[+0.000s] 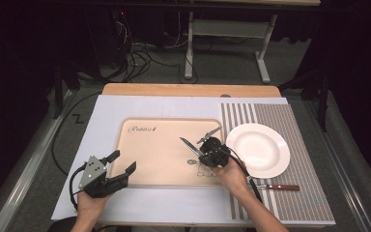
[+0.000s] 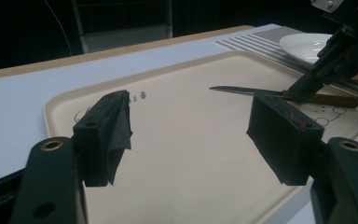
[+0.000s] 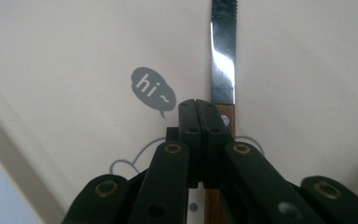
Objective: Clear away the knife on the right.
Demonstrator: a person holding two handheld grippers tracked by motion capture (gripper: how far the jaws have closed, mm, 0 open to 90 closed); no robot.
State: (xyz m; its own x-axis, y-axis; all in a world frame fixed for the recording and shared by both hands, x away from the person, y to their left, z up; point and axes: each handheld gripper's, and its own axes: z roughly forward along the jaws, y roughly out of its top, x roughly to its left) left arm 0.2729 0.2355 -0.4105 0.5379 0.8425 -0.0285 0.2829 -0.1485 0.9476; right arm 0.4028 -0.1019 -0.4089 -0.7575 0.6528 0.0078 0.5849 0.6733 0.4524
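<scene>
The knife [image 3: 223,70] on the tray [image 1: 149,159] has a polished, mirror-bright metal blade and a reddish-brown wooden handle with a metal rivet. The tray itself looks like smooth, matt cream plastic, and the plate [image 1: 258,150] just beside the tray is glossy white, ceramic-looking. The placemat [image 1: 299,193] under the plate appears woven and striped, and the right claw [image 3: 199,112] over the knife handle is matt black plastic.

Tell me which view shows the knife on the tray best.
Right gripper view: the knife fills it, blade and wooden handle beside the shut right gripper. Left gripper view shows it side-on; high view, small.
</scene>
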